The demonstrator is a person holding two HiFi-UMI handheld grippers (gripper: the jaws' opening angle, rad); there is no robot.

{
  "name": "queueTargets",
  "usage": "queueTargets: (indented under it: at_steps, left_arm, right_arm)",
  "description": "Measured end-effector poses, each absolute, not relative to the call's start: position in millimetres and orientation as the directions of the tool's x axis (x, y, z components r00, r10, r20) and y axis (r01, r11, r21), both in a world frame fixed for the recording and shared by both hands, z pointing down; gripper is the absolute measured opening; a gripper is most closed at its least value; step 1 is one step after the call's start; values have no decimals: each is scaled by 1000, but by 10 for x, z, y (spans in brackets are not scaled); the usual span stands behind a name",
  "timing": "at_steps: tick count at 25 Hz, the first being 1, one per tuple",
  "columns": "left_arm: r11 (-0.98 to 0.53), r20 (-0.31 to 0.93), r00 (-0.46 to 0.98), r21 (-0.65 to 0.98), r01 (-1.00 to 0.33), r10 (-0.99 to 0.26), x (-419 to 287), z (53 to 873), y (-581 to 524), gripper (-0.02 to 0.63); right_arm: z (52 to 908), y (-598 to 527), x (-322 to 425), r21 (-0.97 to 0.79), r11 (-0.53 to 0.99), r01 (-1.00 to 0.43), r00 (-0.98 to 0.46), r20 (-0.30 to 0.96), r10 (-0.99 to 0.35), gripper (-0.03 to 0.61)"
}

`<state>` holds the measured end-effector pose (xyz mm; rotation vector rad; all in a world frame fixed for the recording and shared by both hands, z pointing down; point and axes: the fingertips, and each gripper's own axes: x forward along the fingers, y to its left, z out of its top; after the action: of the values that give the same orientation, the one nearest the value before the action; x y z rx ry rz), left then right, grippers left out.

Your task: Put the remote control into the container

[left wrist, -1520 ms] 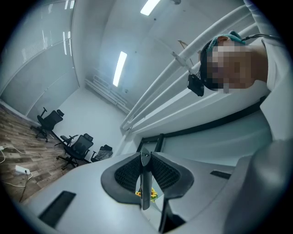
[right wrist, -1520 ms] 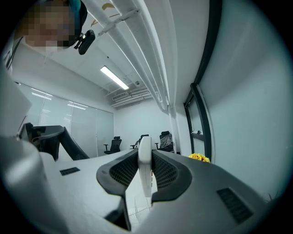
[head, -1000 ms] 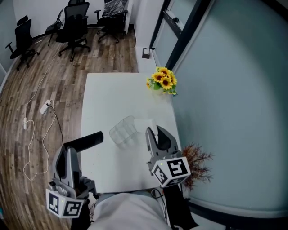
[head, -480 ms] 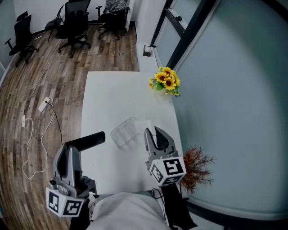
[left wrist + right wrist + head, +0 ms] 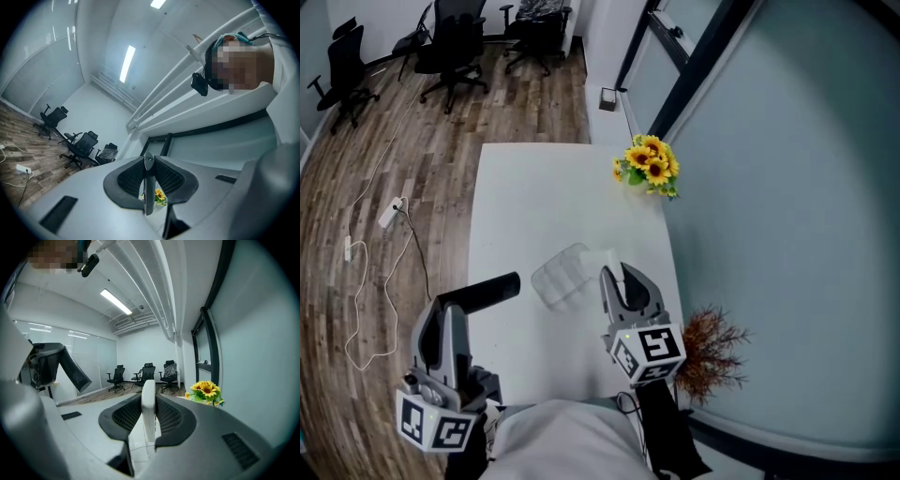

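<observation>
Remote control (image 5: 483,292), slim black slab, clamped in left tongs (image 5: 149,161)

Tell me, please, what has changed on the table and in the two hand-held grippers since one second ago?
Very little. The right hand-held gripper has drifted slightly to the left; nothing was taken or let go. The left hand-held gripper stays shut on the black remote control, the right one on a white flat object, and the clear container stands where it was.
</observation>
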<state>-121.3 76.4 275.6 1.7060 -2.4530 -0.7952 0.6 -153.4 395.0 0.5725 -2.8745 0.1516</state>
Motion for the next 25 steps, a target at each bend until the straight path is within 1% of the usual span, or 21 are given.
queueTargets:
  at_steps: [25]
  left_arm:
    - [264,-227,-389,435,-861,-893,-1269,2800,748,72]
  right_arm:
    - [4156,-1521,-78,-72,919,-387,-892,281,-354,91]
